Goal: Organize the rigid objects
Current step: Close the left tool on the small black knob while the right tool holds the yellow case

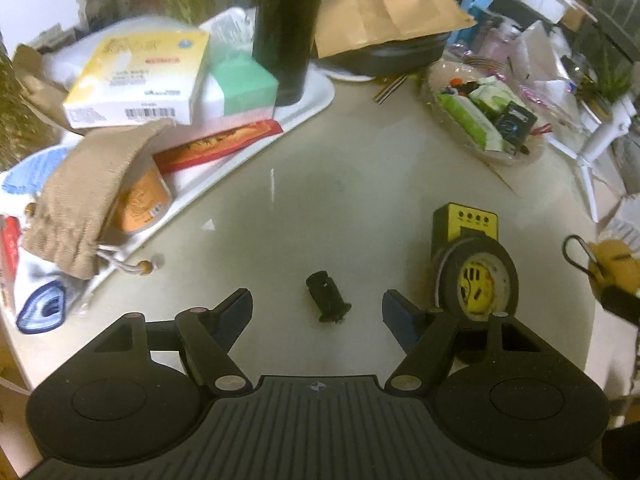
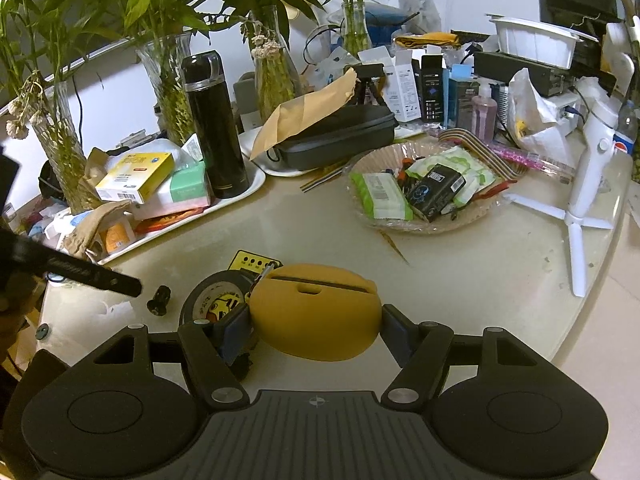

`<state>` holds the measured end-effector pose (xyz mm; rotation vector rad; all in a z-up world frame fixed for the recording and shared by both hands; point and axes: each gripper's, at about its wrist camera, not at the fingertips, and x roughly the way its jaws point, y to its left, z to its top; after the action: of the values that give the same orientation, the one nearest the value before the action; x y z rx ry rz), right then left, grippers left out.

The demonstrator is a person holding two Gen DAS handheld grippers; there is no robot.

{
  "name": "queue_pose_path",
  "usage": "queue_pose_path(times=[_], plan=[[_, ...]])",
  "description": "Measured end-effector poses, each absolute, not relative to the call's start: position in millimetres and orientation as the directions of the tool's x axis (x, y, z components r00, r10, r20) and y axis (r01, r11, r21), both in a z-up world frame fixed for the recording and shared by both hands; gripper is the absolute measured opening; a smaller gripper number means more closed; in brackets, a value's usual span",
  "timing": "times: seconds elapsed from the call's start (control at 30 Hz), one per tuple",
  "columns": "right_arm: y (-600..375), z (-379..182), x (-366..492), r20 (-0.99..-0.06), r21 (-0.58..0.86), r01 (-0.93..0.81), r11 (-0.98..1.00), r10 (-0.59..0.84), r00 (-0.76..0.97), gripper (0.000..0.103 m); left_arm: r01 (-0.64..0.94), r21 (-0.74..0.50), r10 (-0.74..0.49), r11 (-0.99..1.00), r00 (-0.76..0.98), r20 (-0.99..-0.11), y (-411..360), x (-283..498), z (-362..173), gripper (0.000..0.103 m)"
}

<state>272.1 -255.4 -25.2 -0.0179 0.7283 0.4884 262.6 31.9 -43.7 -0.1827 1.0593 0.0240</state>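
A small black cylindrical part (image 1: 328, 298) lies on the pale table, and my left gripper (image 1: 317, 306) stands open around it, both pads clear of it. Just right of that gripper a roll of grey tape (image 1: 478, 280) leans against a yellow device (image 1: 466, 224). My right gripper (image 2: 314, 326) is shut on a rounded yellow case (image 2: 316, 312) with a clip at its left end, and the case (image 1: 612, 272) also shows at the left wrist view's right edge. In the right wrist view the black part (image 2: 159, 300) sits left of the tape roll (image 2: 216, 300), under a left gripper finger (image 2: 96, 276).
A white tray (image 1: 316, 100) at the left holds boxes, a cloth pouch (image 1: 84, 196) and a tall black flask (image 2: 214, 124). A glass bowl (image 2: 424, 226) of packets stands at the back right, beside a white tripod (image 2: 580, 200). Vases of plants line the back. The table's edge curves close on the right.
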Motion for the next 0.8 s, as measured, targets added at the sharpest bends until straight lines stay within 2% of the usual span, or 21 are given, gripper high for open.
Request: queue_pose_path(times=[0.07,0.17,0.23,0.4,0.5,0.6,0.67,0.73,0.8], plan=[[-254.3,-25.4,273.0,-0.642,0.154,-0.437,0.886,0.426,0.638,0.072,-0.119,-0.143,-0.071,0.983,0.469,-0.88,31.6,269.6,-48.5,0.063],[-254.0,-25.5,272.7,-0.64,0.16,-0.437,0.885,0.43,0.637,0.072,-0.139,-0.149,-0.072,0.979,0.448,-0.891,33.4,278.1,-54.3,0.061],[-254.0,-26.0,272.0,-0.641,0.164,-0.437,0.885,0.432,0.634,0.072,-0.146,-0.151,-0.073,0.978,0.438,-0.896,34.4,282.9,-57.9,0.053],[-254.2,-26.0,271.4,-0.64,0.169,-0.44,0.882,0.438,0.632,0.072,-0.173,-0.156,-0.081,0.972,0.38,-0.921,35.6,294.2,-71.3,0.046],[-254.5,-25.7,272.5,-0.638,0.174,-0.44,0.881,0.441,0.631,0.072,-0.178,-0.153,-0.078,0.972,0.372,-0.925,34.0,297.0,-76.1,0.039],[-254.9,-25.8,273.3,-0.639,0.18,-0.437,0.881,0.443,0.629,0.072,-0.164,-0.129,-0.061,0.978,0.365,-0.929,28.6,298.5,-76.3,0.037],[-255.1,-25.6,273.6,-0.638,0.182,-0.436,0.881,0.443,0.63,0.072,-0.158,-0.113,-0.048,0.981,0.365,-0.93,26.2,298.3,-76.3,0.031],[-255.0,-25.1,273.3,-0.635,0.184,-0.437,0.881,0.446,0.631,0.072,-0.159,-0.102,-0.037,0.982,0.367,-0.929,25.5,297.0,-76.4,0.02],[-255.1,-24.9,273.2,-0.636,0.184,-0.436,0.881,0.445,0.631,0.072,-0.157,-0.103,-0.038,0.982,0.372,-0.927,26.3,295.3,-76.1,0.019]])
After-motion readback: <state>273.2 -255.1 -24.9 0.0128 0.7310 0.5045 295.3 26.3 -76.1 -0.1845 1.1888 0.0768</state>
